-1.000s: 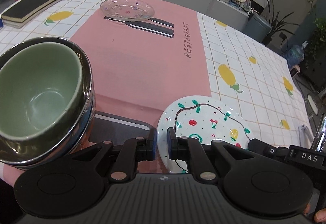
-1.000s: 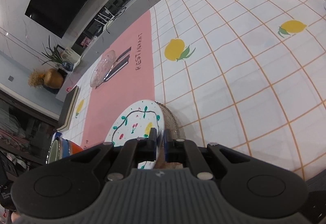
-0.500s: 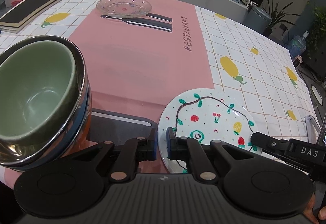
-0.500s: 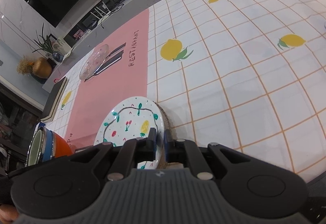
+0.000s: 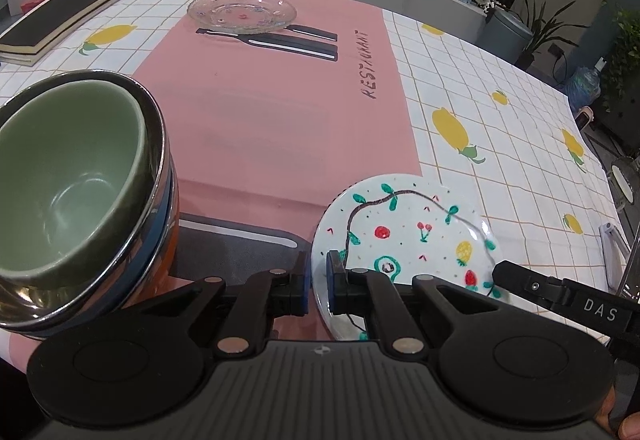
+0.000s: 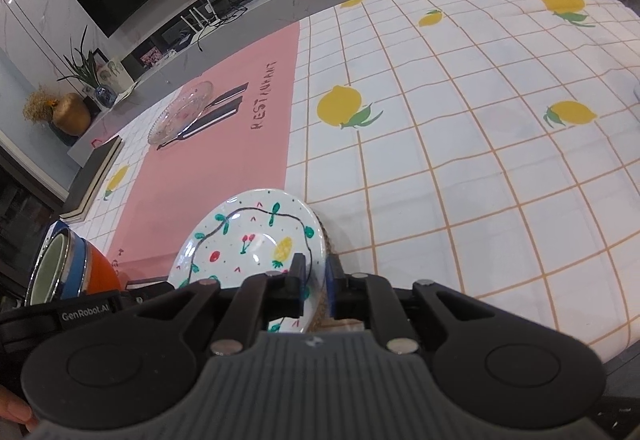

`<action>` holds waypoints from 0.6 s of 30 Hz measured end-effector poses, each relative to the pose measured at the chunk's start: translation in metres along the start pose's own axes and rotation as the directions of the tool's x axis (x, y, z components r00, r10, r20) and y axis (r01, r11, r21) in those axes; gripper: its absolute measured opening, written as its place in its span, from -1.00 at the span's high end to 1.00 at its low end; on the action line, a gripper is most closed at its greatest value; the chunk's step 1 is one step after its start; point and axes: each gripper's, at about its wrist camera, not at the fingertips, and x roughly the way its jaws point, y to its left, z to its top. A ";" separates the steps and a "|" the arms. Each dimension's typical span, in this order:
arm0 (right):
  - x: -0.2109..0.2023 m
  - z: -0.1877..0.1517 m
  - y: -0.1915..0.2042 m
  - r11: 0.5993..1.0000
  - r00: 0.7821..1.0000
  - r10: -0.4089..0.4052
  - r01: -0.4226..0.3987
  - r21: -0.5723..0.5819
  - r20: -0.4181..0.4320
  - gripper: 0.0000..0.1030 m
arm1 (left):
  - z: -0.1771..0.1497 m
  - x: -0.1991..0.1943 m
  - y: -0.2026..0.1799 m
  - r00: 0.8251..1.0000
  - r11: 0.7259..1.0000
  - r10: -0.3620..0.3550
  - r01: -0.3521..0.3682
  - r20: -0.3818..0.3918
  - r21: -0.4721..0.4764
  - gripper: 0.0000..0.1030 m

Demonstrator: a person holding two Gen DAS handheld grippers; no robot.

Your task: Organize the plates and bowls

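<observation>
Both the left gripper [image 5: 316, 282] and the right gripper [image 6: 316, 286] are clamping the painted plate [image 5: 404, 236] by its near rim, while the glass plate [image 5: 242, 11] is lying well ahead across the pink mat [image 5: 276, 100].

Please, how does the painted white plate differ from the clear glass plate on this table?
The painted plate is opaque white with a dark vine, cherries and a pineapple; the glass plate is see-through with small coloured dots. The painted plate is near, gripped at its rim by both the left gripper and the right gripper, and tilted; the glass plate lies flat and untouched at the far end of the pink mat. Both are round and empty.
</observation>
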 end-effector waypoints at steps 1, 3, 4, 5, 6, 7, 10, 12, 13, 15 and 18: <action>-0.001 0.000 0.000 1.000 1.000 0.006 -0.006 0.002 0.006 0.67 | 0.000 0.000 0.000 1.000 1.000 0.002 -0.002 0.000 -0.001 0.83; -0.004 0.000 0.000 1.000 0.999 0.023 -0.023 0.007 0.022 0.66 | 0.000 0.000 0.000 1.000 1.000 0.002 -0.002 0.001 -0.002 0.83; -0.006 0.000 -0.001 0.999 0.999 0.032 -0.032 0.012 0.028 0.66 | 0.000 -0.001 0.001 1.000 1.000 0.004 -0.004 0.003 -0.004 0.83; -0.007 0.000 -0.002 0.999 0.999 0.037 -0.037 0.018 0.034 0.66 | 0.000 -0.002 0.001 1.000 1.000 0.004 -0.004 0.006 -0.007 0.83; -0.007 0.000 -0.002 0.999 0.999 0.037 -0.038 0.023 0.035 0.66 | 0.000 -0.003 0.001 1.000 1.000 0.002 -0.002 0.011 -0.009 0.83; -0.006 0.000 -0.002 0.999 0.999 0.035 -0.036 0.026 0.034 0.66 | 0.001 -0.004 0.001 1.000 1.000 0.002 -0.002 0.017 -0.011 0.82; -0.006 0.001 -0.002 0.999 0.999 0.032 -0.033 0.032 0.030 0.62 | 0.003 -0.009 0.000 0.999 1.000 0.000 0.000 0.035 0.003 0.82; -0.007 0.001 -0.002 0.999 0.999 0.040 -0.041 0.035 0.034 0.53 | 0.005 -0.012 -0.002 0.999 1.000 -0.010 0.009 0.039 0.015 0.82; -0.007 0.002 -0.001 0.999 0.999 0.040 -0.041 0.034 0.033 0.47 | 0.006 -0.014 -0.002 0.999 1.000 -0.014 0.013 0.040 0.026 0.82; -0.005 0.004 0.001 0.999 1.000 0.027 -0.028 0.030 0.015 0.40 | 0.010 -0.018 -0.005 0.999 0.999 -0.014 0.012 0.040 0.053 0.77; -0.003 0.008 0.006 0.999 1.000 0.029 -0.028 0.019 -0.005 0.39 | 0.019 -0.025 -0.005 0.999 0.996 -0.014 0.010 0.044 0.094 0.64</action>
